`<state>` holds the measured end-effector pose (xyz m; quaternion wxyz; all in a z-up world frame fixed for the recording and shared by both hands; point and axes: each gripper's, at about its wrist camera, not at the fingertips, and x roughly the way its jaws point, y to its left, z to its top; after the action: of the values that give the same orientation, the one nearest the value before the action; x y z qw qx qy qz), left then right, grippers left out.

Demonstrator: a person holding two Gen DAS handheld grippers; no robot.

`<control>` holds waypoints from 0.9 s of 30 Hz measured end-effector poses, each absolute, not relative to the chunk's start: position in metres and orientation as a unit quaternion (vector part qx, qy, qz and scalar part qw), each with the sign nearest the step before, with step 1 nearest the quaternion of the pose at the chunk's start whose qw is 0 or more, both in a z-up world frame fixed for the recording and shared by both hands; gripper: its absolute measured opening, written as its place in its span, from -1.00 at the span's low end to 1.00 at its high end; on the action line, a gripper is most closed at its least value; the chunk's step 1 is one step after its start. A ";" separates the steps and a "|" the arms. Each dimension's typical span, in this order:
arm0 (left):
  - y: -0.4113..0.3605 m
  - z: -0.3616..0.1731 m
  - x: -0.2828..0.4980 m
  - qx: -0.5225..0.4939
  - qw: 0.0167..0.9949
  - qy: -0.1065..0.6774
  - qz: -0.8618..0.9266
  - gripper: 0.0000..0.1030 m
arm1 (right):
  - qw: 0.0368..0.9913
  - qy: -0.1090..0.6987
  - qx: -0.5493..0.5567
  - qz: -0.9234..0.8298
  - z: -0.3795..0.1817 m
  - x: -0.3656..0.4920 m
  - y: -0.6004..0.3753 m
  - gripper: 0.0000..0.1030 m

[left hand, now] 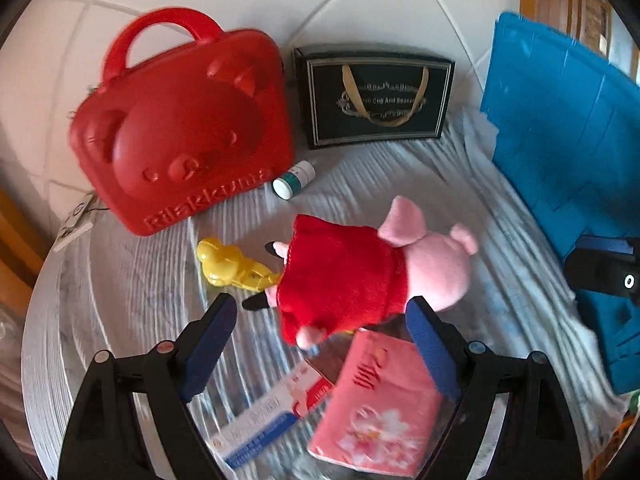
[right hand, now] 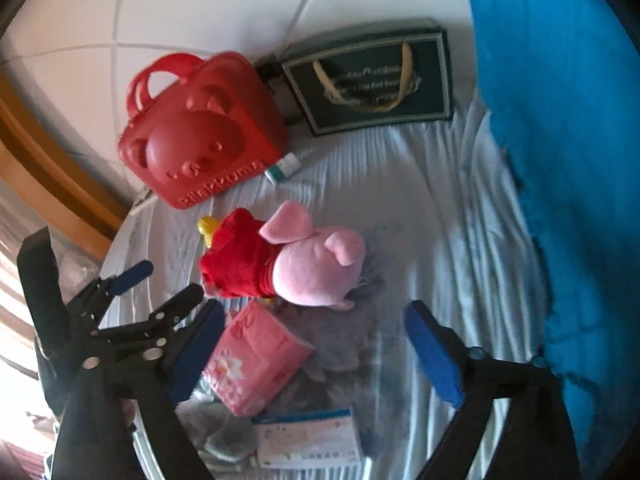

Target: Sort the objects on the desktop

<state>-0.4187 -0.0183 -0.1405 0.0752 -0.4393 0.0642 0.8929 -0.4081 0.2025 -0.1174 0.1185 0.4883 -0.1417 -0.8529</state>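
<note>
Pink tissue pack (left hand: 374,404) lies nearest, between my left gripper's (left hand: 320,344) spread fingers, touching nothing. Just beyond lies the pig plush (left hand: 360,276); the red case (left hand: 184,128) stands far left. My right gripper (right hand: 316,356) hovers with fingers apart too.

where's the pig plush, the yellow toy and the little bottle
pig plush (left hand: 436,264), left wrist view, pink head
yellow toy (left hand: 224,264), left wrist view, its body
little bottle (left hand: 294,180), left wrist view, its side near the cap

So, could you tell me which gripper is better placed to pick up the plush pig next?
Probably the left gripper: its open fingers already bracket the plush pig, while the right gripper sits farther back.
</note>
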 end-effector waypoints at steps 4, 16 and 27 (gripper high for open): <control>-0.019 -0.166 -0.448 -0.464 0.099 0.088 0.876 0.68 | 0.120 -0.153 0.512 -0.837 -0.147 -0.436 0.195 0.98; -0.013 -0.213 -0.490 -0.498 0.175 0.114 0.842 1.00 | 0.122 -0.174 0.582 -0.785 -0.234 -0.501 0.168 0.99; 0.010 -0.189 -0.480 -0.468 0.199 0.121 0.853 0.47 | 0.125 -0.148 0.571 -0.798 -0.210 -0.500 0.172 0.51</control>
<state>-0.4797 0.0097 -0.1887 0.1987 -0.4677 0.1205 0.8528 -0.5002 0.1716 -0.2097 0.1255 0.5705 -0.1477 -0.7981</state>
